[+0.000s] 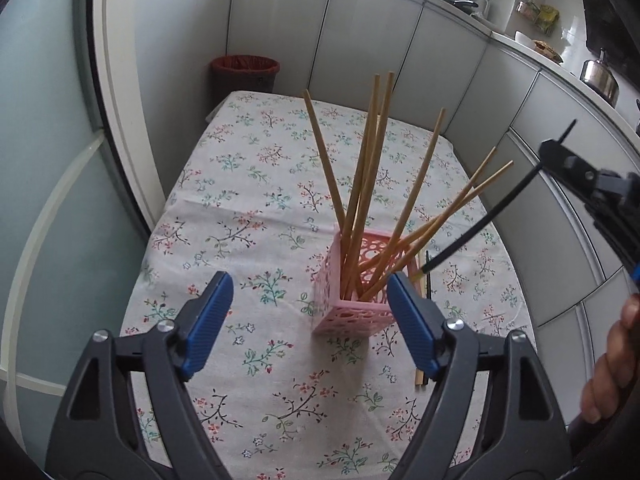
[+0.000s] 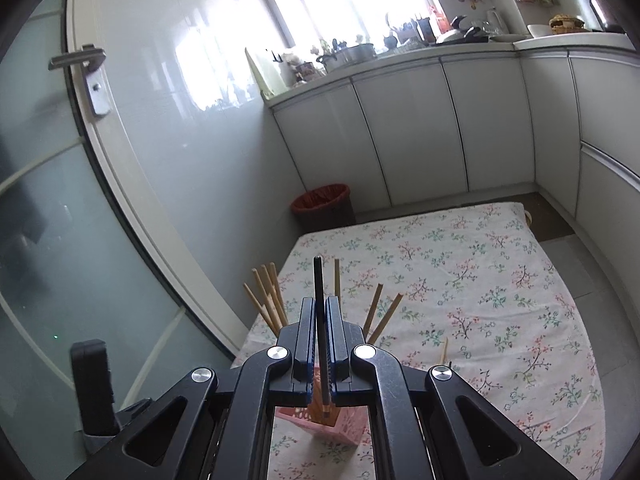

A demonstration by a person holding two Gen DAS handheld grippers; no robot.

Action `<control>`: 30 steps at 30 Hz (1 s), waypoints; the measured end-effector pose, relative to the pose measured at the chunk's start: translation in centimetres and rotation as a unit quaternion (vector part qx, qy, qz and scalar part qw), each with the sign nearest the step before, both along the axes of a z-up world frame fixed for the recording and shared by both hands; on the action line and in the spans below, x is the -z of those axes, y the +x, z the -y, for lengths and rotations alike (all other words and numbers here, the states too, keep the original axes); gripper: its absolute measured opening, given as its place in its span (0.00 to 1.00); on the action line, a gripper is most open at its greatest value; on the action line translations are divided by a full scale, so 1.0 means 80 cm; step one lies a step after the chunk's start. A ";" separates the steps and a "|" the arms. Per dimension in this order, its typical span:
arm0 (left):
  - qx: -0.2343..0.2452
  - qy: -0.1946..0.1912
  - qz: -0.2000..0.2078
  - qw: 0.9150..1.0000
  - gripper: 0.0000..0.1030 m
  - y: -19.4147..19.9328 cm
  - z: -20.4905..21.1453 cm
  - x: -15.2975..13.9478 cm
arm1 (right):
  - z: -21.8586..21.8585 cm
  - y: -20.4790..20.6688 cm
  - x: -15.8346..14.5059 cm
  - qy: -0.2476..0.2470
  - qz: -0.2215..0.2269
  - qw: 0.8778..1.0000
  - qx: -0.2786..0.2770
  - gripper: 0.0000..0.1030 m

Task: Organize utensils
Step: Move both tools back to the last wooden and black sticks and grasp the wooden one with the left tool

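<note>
The right gripper (image 2: 320,320) is clenched on a black chopstick (image 2: 319,284), its lower tip hanging over the pink perforated holder (image 1: 352,292); the left gripper (image 1: 310,316) waits spread wide, grasping nothing, just short of that holder; wooden chopsticks (image 1: 368,184) fan out inside, more lie on the floral tablecloth (image 1: 240,184) beside it; a slanted descent could snag the leaning sticks or tip the light holder.
</note>
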State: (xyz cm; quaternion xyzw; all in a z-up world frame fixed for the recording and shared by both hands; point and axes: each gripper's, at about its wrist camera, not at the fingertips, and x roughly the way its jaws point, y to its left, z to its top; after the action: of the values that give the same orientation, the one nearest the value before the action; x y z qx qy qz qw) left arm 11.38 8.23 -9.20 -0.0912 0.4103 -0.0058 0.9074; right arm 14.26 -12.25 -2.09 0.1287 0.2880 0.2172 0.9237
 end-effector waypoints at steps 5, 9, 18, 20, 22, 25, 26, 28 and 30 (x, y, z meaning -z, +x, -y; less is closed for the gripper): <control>0.005 0.001 -0.001 1.000 0.77 0.000 0.002 -0.001 | -0.016 0.010 0.021 -0.033 -0.015 0.999 0.001 0.05; 0.006 0.001 -0.003 1.000 0.77 0.002 0.000 0.001 | -0.021 0.016 0.031 -0.040 -0.029 0.999 -0.009 0.06; 0.018 -0.002 -0.008 1.000 0.77 -0.001 0.010 0.003 | 0.028 0.003 0.019 -0.022 -0.031 0.999 0.009 0.33; 0.025 -0.002 -0.008 1.000 0.77 -0.002 0.016 0.003 | 0.045 -0.003 0.017 -0.025 -0.031 0.999 0.020 0.45; 0.036 0.000 -0.010 0.999 0.77 -0.005 0.026 0.004 | 0.064 -0.007 0.018 -0.030 -0.039 0.998 0.029 0.46; 0.056 0.003 -0.013 0.998 0.77 -0.009 0.045 0.006 | 0.090 -0.015 0.023 -0.047 -0.054 0.996 0.047 0.53; 0.063 0.006 -0.014 0.998 0.77 -0.010 0.052 0.007 | 0.099 -0.019 0.024 -0.052 -0.059 0.995 0.054 0.58; 0.082 0.015 -0.015 0.996 0.77 -0.013 0.069 0.009 | 0.116 -0.024 0.029 -0.061 -0.071 0.994 0.063 0.63; 0.098 0.023 -0.020 0.995 0.77 -0.016 0.085 0.014 | 0.131 -0.030 0.036 -0.070 -0.086 0.991 0.070 0.65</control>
State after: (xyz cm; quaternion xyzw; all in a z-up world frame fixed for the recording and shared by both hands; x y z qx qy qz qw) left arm 10.10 1.43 -10.33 -0.0299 0.4354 -0.0838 0.8958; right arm 11.88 -22.71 -4.95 0.1020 0.3707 0.1192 0.9154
